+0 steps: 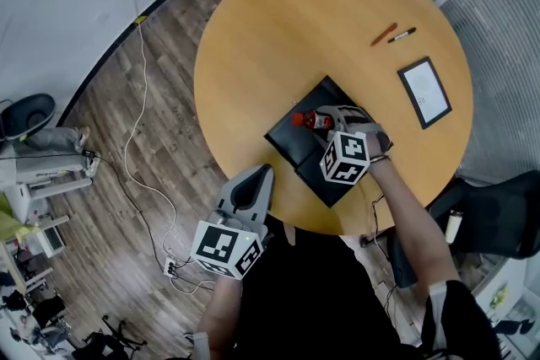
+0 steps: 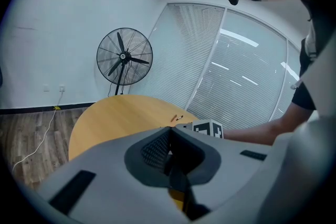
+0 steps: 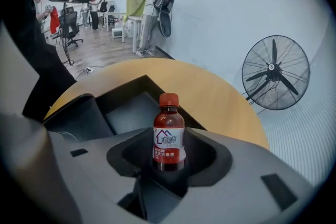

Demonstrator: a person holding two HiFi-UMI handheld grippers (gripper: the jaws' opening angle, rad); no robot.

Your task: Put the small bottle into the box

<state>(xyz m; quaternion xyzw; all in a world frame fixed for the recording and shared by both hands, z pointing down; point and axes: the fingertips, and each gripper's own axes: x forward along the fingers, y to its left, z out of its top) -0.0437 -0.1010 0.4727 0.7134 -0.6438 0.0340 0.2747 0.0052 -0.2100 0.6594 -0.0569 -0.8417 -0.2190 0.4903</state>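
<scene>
Small bottle [image 3: 169,136] — in right claw [image 3: 169,147] | round wooden table [image 1: 321,21] | plank floor [image 1: 160,97]

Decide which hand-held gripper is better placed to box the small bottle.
Right: the right hand-held gripper holds the small bottle over the box; the left hand-held gripper is empty, at the table edge.
</scene>
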